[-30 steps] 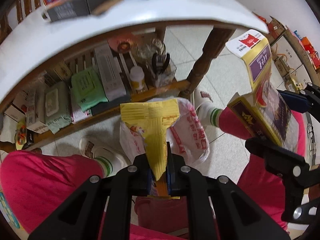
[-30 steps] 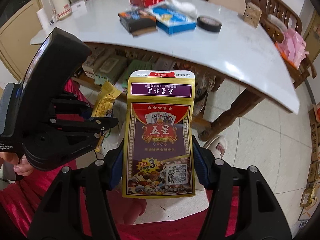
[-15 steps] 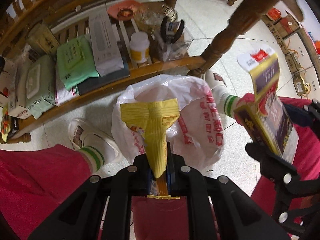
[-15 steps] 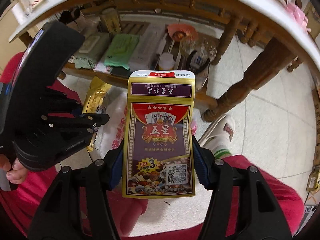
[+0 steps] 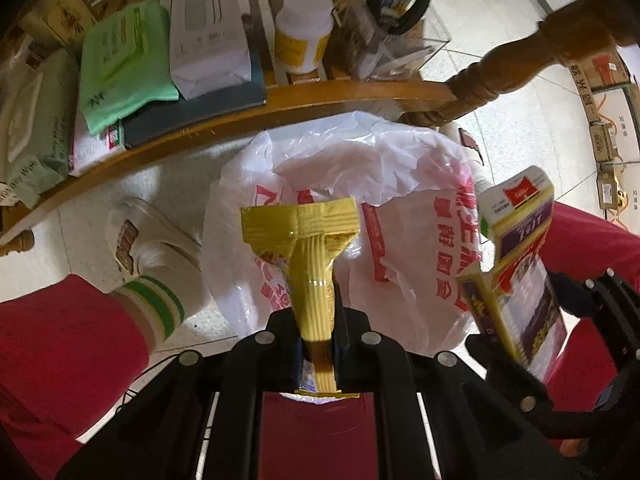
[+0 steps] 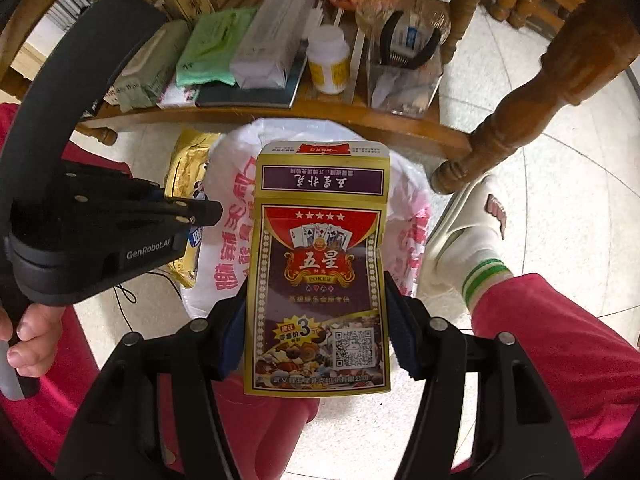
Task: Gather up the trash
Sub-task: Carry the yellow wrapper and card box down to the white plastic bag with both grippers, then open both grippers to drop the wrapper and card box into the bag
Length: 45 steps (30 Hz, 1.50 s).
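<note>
Both tongs had dropped over the bag (image 5: 360,168), left (image 5: 318,344) clamping a wrapper (image 5: 308,248), right (image 6: 316,344) a card box (image 6: 320,264) at 3 o'clock; next, release.

Floor (image 6: 560,184): pale glossy tiles with thin grout lines, lit evenly. Wooden table leg (image 6: 516,120): turned, at 2 o'clock. Low slatted wooden shelf (image 5: 280,100): curved front rail, 12 o'clock, crowded with household goods. Cardboard boxes (image 5: 604,80): stacked on the floor, 3 o'clock, left view.
</note>
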Each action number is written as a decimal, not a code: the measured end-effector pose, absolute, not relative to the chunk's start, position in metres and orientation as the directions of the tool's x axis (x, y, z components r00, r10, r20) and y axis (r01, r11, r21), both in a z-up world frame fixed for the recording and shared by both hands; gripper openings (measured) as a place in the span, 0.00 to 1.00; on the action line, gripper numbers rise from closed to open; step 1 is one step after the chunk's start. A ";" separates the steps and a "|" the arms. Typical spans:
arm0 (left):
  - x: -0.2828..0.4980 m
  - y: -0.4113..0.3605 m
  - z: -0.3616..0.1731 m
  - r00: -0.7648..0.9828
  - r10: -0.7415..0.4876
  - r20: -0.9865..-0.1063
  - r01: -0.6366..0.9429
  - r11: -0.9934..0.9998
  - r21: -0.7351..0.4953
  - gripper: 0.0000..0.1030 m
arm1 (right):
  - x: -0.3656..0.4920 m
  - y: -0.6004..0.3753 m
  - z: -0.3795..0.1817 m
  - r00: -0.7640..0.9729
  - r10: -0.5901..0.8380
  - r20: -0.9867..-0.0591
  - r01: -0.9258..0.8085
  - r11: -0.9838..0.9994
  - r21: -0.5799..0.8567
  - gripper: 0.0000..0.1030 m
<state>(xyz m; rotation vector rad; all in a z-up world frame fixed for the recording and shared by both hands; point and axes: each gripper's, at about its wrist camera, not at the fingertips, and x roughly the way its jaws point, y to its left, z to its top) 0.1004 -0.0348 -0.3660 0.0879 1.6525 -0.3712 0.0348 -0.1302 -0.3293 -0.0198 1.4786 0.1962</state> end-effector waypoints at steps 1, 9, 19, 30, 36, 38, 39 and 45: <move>0.102 -0.035 -0.371 -0.136 -0.163 -0.977 0.263 0.945 -0.194 0.11 | 0.037 -0.129 -0.334 0.072 0.119 -0.990 -0.142 0.984 0.107 0.57; 0.111 -0.031 -0.402 -0.205 -0.165 -0.965 0.213 0.954 -0.209 0.11 | 0.050 -0.124 -0.367 0.003 0.131 -0.991 -0.131 0.983 0.130 0.57; 0.114 -0.031 -0.415 -0.236 -0.140 -0.962 0.203 0.961 -0.190 0.11 | 0.055 -0.120 -0.377 -0.024 0.141 -0.990 -0.140 0.980 0.143 0.57; 0.113 -0.032 -0.419 -0.240 -0.105 -0.965 0.227 0.961 -0.161 0.41 | 0.057 -0.121 -0.376 -0.020 0.171 -0.985 -0.133 0.976 0.172 0.74; 0.114 -0.034 -0.414 -0.222 -0.094 -0.971 0.249 0.957 -0.150 0.56 | 0.057 -0.121 -0.376 -0.021 0.171 -0.985 -0.132 0.976 0.172 0.74; 0.114 -0.034 -0.413 -0.217 -0.091 -0.972 0.250 0.957 -0.146 0.57 | 0.057 -0.121 -0.375 -0.021 0.173 -0.985 -0.131 0.976 0.174 0.74; 0.114 -0.034 -0.413 -0.218 -0.090 -0.972 0.249 0.957 -0.145 0.57 | 0.058 -0.120 -0.375 -0.021 0.173 -0.985 -0.130 0.976 0.174 0.74; 0.113 -0.034 -0.406 -0.205 -0.086 -0.975 0.261 0.955 -0.139 0.58 | 0.058 -0.120 -0.371 -0.014 0.177 -0.984 -0.129 0.976 0.177 0.74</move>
